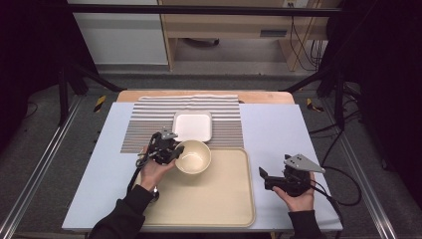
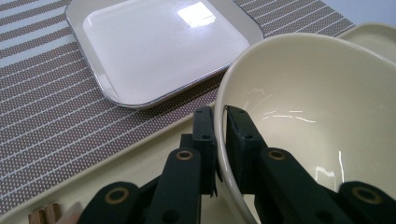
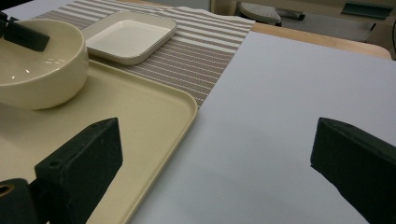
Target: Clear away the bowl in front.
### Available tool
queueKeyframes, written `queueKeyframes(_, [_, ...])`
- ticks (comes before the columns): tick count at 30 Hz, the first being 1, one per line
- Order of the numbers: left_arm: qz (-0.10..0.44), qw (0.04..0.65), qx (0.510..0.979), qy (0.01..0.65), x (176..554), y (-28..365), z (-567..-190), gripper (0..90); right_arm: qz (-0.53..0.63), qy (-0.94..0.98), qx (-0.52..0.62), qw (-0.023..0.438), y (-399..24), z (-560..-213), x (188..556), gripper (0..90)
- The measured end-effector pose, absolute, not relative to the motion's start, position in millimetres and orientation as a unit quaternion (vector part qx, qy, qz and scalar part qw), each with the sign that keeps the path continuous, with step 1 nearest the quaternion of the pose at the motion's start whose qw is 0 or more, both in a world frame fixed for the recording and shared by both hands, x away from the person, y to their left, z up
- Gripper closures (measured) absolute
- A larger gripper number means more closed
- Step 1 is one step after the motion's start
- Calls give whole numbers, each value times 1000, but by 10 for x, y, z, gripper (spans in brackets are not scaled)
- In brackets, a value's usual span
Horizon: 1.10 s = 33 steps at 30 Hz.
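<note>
A: Surface first. Pale blue table top [image 1: 278,149]; striped mat [image 1: 149,124] lies against its far edge, left of centre. Beige tray [image 1: 219,204] sits at the near edge, its far left corner overlapping the mat's near edge.

B: Dishes?

A: Cream bowl [image 1: 193,156] stands at the tray's far edge, toward the left corner. White square plate [image 1: 192,125] rests on the mat just beyond the bowl, apart from it.

B: Left gripper [image 2: 220,133]?

A: Clamped on the bowl's rim at its left side. One jaw is outside the wall, the other inside, pads pressed to it. The bowl appears to rest on the tray; contact underneath cannot be confirmed.

B: Right gripper [image 3: 212,158]?

A: Jaws spread wide, nothing between them. It is held over bare table top just beyond the tray's right edge, near the table's near right corner, pointing toward the tray.
</note>
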<state>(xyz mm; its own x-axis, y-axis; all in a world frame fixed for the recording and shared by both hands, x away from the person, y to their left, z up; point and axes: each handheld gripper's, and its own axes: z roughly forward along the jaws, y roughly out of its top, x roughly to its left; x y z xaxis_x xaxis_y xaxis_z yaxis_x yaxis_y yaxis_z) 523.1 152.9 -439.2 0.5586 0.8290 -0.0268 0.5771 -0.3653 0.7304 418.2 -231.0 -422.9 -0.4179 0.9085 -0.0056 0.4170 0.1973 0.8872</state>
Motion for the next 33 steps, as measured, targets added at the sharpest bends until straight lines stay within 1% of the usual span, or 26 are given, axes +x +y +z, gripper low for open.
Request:
queueKeyframes(8, [183,343,814,432,5253,1546,-4442,797,436,721,459,282,-2312,-4228,4179,25])
queueKeyframes(16, [189,341,817,424,5257,1555,-4445,782,436,721,460,281,-2306,-4232,4178,25])
queueKeyframes(24, [200,393,800,408,5148,1628,-4255,631,435,720,461,283,-2310,-4232,4182,25])
queueKeyframes(28, [206,404,797,398,5115,1695,-4154,536,437,718,461,285,-2317,-4225,4179,25])
queueKeyframes(33, [216,424,786,395,5104,1758,-4037,444,438,716,463,284,-2316,-4216,4172,25])
